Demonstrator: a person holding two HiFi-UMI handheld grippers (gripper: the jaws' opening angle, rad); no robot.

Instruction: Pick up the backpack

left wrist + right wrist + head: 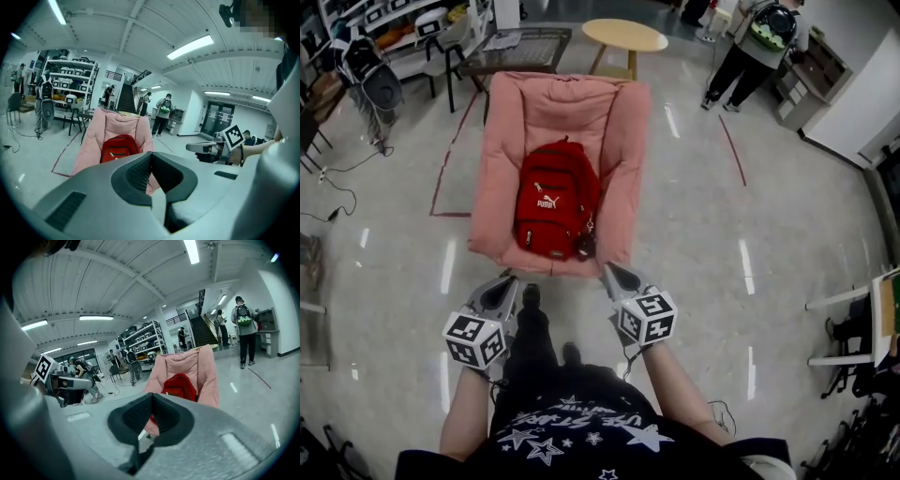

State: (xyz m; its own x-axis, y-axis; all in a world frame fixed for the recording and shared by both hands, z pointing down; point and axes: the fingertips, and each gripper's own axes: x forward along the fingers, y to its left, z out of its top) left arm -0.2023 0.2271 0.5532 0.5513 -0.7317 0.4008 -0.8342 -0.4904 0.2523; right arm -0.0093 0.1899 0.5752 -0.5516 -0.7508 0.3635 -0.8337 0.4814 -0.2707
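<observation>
A red backpack leans upright on a pink padded chair in front of me. It also shows in the left gripper view, backpack, and in the right gripper view, backpack. My left gripper is shut and empty, just short of the chair's front left edge. My right gripper is shut and empty too, at the chair's front right edge. Neither touches the backpack. The left gripper and right gripper have their jaw tips pressed together.
A round wooden table stands behind the chair. A person with a backpack stands at the far right. Shelves and chairs line the far left. Red tape marks the glossy floor. White furniture is at the right edge.
</observation>
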